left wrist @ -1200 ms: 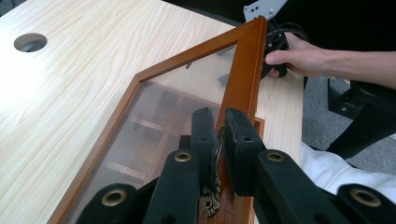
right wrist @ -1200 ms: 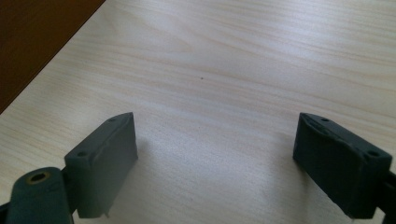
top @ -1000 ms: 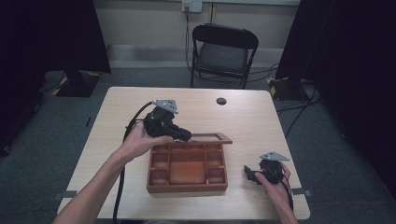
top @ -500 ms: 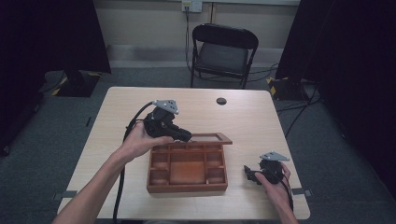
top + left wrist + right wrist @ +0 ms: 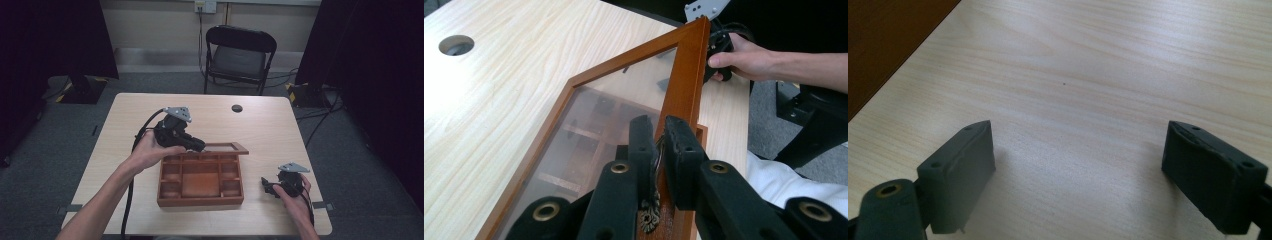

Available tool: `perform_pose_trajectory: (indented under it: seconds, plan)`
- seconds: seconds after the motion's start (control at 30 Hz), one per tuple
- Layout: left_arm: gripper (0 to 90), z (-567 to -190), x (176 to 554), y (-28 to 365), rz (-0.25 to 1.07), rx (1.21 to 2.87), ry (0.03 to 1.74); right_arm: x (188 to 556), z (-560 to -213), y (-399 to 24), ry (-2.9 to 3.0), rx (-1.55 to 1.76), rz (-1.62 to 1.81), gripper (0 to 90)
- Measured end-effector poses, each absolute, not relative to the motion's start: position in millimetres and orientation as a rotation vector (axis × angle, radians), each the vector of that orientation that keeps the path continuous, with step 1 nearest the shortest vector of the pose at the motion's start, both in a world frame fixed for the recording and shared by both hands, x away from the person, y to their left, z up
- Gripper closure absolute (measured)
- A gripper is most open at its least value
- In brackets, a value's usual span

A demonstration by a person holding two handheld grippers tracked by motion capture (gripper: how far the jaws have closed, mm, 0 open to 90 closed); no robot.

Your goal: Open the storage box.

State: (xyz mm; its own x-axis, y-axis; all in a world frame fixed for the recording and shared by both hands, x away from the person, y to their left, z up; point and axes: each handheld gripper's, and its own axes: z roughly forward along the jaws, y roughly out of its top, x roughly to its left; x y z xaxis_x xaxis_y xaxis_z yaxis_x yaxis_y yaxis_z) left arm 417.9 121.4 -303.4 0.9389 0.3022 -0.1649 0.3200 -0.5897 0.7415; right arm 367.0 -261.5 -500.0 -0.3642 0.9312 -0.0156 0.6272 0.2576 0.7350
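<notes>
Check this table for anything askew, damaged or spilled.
Nothing stands out. The wooden box sits square on the table, its glass lid raised because the left gripper grips its latch. The right gripper is open over bare tabletop.

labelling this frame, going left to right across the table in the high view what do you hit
left tongs shut on the raised glass lid → wooden compartment box → right tongs, open, resting on the table
</notes>
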Motion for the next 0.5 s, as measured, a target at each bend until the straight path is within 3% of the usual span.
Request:
perform_pose_trajectory:
  seconds: [0.5]
  plan:
    - [82.7,-303.7,418.0,121.1,-0.03,2.235,0.432,367.2,-500.0,-261.5,2.084,1.411,0.9,12.5]
